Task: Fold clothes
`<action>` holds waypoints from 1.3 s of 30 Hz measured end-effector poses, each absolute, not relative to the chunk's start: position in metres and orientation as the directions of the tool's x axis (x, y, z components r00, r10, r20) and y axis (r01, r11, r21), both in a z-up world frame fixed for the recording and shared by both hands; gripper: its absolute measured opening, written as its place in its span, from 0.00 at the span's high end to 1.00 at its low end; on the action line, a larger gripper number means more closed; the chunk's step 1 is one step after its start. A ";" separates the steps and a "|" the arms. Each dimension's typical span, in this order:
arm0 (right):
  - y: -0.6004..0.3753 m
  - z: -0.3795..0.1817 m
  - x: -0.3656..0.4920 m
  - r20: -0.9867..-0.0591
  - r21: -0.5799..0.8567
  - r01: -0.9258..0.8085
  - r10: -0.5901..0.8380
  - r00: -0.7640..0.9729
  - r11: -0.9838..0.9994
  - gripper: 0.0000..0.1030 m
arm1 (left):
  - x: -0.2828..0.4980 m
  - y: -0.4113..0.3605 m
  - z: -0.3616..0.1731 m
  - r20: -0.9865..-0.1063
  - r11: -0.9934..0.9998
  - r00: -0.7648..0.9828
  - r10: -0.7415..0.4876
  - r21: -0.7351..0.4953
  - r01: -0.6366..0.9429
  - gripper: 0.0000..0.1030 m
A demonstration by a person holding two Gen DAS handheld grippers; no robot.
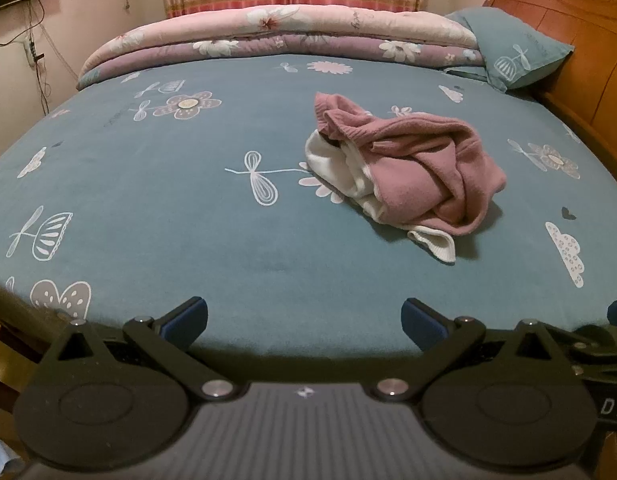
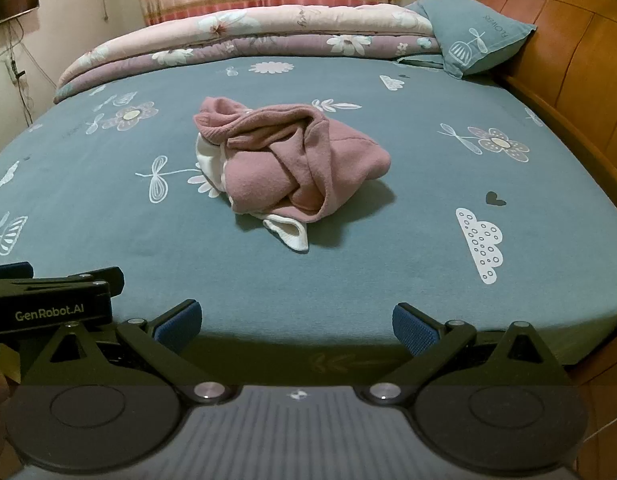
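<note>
We are holding the left gripper (image 1: 304,322) and right gripper (image 2: 296,326) wide, empty, at the bed's (image 2: 108,200) near edge, facing the crumpled pink garment (image 2: 292,164) before reaching.

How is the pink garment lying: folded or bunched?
Bunched: the pink garment sits in a crumpled heap on the bed sheet, white cuff sticking out.

Your left gripper (image 1: 304,322) hovers at the bed's (image 1: 156,184) near edge, jaws wide apart with nothing between them. The crumpled pink-and-white garment (image 1: 408,176) lies farther off, to the right, well apart.
</note>
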State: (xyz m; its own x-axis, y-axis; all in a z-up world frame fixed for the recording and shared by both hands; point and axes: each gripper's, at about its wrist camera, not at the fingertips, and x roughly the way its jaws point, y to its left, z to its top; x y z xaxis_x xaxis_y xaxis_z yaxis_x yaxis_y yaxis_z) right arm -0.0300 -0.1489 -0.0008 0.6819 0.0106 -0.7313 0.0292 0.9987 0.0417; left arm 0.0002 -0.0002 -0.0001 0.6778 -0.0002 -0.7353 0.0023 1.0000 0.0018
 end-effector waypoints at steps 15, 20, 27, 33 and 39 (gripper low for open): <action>-0.150 0.000 -0.030 -0.732 0.049 0.028 0.017 0.681 0.998 0.00 | -0.002 -0.001 0.000 -0.728 1.000 0.685 -0.001 0.007 0.008 0.01; -0.148 -0.001 -0.031 -0.736 0.046 0.029 0.014 0.677 0.999 0.00 | -0.002 -0.001 0.000 -0.729 1.000 0.685 -0.003 0.004 0.009 0.01; -0.147 0.000 -0.029 -0.737 0.045 0.028 0.014 0.676 0.999 0.00 | -0.003 0.000 0.001 -0.729 1.000 0.684 -0.004 0.002 0.008 0.01; -0.148 0.000 -0.029 -0.737 0.047 0.027 0.017 0.675 0.999 0.00 | -0.005 -0.001 0.001 -0.728 1.000 0.685 -0.003 0.005 0.010 0.01; -0.147 0.000 -0.030 -0.737 0.048 0.027 0.017 0.675 0.998 0.00 | -0.005 -0.001 0.002 -0.728 1.000 0.686 -0.003 0.003 0.009 0.01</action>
State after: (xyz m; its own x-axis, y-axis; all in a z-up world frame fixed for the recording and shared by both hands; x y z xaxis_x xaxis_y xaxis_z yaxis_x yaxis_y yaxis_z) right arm -0.0296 -0.1475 0.0004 0.6752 0.0172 -0.7374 0.0269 0.9985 0.0480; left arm -0.0046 -0.0009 0.0016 0.6859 -0.0034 -0.7277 0.0086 1.0000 0.0034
